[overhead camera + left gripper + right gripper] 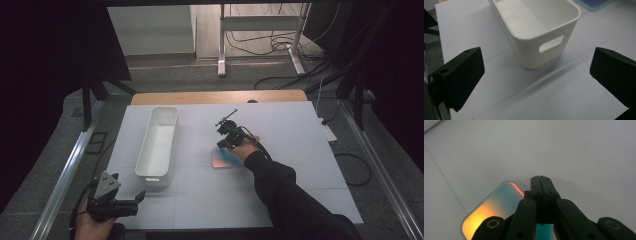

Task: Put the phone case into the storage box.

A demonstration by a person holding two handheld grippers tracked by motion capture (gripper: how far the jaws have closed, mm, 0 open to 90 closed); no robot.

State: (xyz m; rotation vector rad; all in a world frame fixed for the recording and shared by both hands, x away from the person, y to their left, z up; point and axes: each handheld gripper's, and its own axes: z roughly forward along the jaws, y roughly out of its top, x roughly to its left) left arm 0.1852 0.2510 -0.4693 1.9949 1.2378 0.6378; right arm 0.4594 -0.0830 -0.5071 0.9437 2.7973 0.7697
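Note:
A flat, rounded-corner tile (221,161) that shimmers orange to teal lies on the white table (300,165), right of centre. My right gripper (223,145) points down at the tile's far edge. In the right gripper view its jaws (540,180) are pressed together with nothing between them, and the tile (496,202) lies flat beneath and to their left. My left gripper (133,198) rests at the table's near left corner. Its jaws (536,82) stand wide apart and empty, facing the short handle end of a white bin (544,32).
The long white bin (150,172) stands empty, left of centre, running front to back. A corner of the tile (594,5) shows past it in the left gripper view. A wooden strip (215,96) edges the far side of the table; cables and a stand lie on the floor beyond.

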